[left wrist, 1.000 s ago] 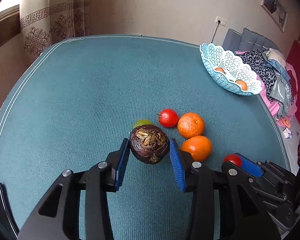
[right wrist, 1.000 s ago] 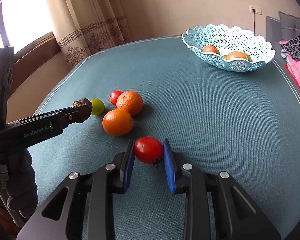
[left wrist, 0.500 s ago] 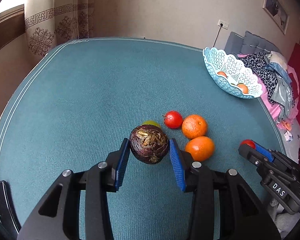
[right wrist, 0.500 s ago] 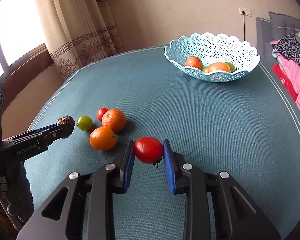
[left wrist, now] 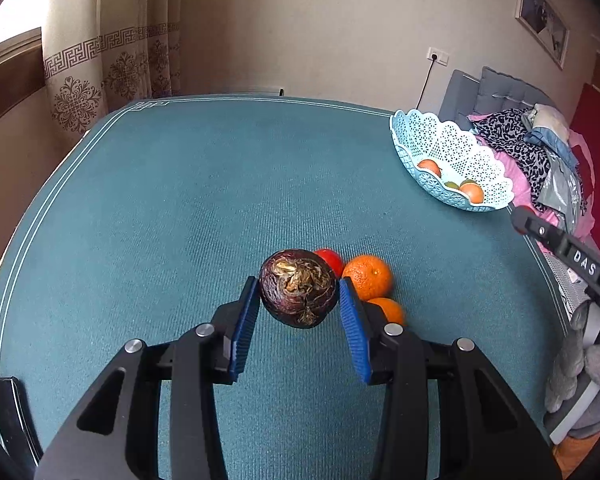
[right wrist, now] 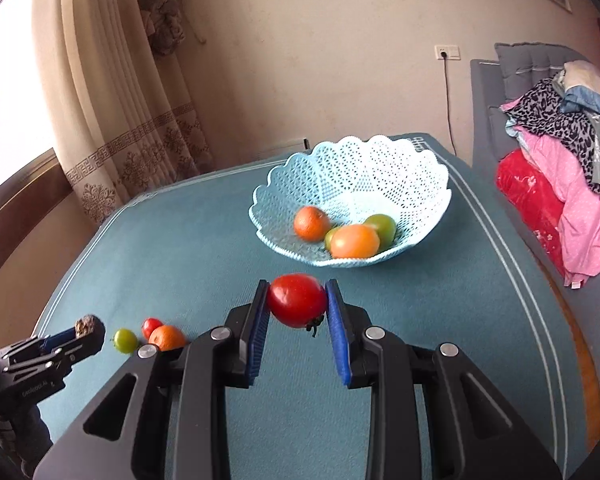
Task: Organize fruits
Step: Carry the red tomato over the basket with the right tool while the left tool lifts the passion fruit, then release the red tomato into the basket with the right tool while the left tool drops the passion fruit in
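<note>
Right now your left claw grips a dark purple fruit between its blue pads, lifted above the teal bench. Just beyond it on the bench sit a red tomato and two oranges, close together. Your right claw clamps a red tomato and holds it near the front rim of the pale blue basket, which stands at the far right of the bench. Inside the basket lie orange and green fruits. A small green fruit rests on the bench near the left claw.
</note>
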The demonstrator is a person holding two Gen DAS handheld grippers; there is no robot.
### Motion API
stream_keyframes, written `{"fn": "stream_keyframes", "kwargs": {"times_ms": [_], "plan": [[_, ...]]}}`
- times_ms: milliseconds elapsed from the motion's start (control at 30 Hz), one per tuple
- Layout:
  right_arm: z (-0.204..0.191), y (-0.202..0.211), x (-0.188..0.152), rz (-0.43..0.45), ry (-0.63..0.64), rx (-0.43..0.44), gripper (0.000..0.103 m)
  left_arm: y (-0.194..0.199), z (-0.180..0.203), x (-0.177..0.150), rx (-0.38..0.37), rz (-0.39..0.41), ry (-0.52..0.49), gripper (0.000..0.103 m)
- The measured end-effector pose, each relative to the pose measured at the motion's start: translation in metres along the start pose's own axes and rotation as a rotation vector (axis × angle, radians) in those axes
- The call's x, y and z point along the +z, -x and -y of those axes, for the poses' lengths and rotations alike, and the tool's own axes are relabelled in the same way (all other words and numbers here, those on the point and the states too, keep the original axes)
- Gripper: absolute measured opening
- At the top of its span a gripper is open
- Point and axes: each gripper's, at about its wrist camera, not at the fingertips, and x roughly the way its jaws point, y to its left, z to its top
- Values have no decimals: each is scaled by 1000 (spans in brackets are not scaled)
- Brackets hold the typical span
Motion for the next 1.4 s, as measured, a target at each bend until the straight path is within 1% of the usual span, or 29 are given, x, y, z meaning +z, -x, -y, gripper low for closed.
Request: {"fn": "stream_keyframes", "kwargs": {"times_ms": [133, 267, 500, 600, 667, 833, 1000, 1067, 1333, 1400], "plan": [[20, -11, 23, 42, -23, -54, 28, -2, 5, 4, 1, -2, -8, 42], [38, -29, 39, 49, -51, -102, 28, -4, 10, 7, 3, 0, -18, 42], [55, -55, 48, 36, -54, -146, 29, -7, 18, 12, 11, 2, -33, 42], [61, -60, 49, 31, -67, -148, 29, -8, 23, 15, 11, 5, -43, 42], [63, -57, 48, 46, -78, -149, 40, -8, 27, 18, 9, 10, -52, 42], [68, -44, 41, 67, -108, -162, 41, -11, 40, 26, 4, 21, -77, 42], [74, -29, 26, 84, -152, -177, 40, -16, 59, 38, -7, 44, -118, 42], [74, -25, 20, 86, -155, -181, 41, -21, 69, 44, -22, 49, -134, 42], [77, -25, 4, 48, -173, -162, 41, -45, 106, 78, -101, 55, -166, 42], [77, -27, 1, 37, -171, -153, 41, -53, 115, 85, -108, 52, -177, 42]]}}
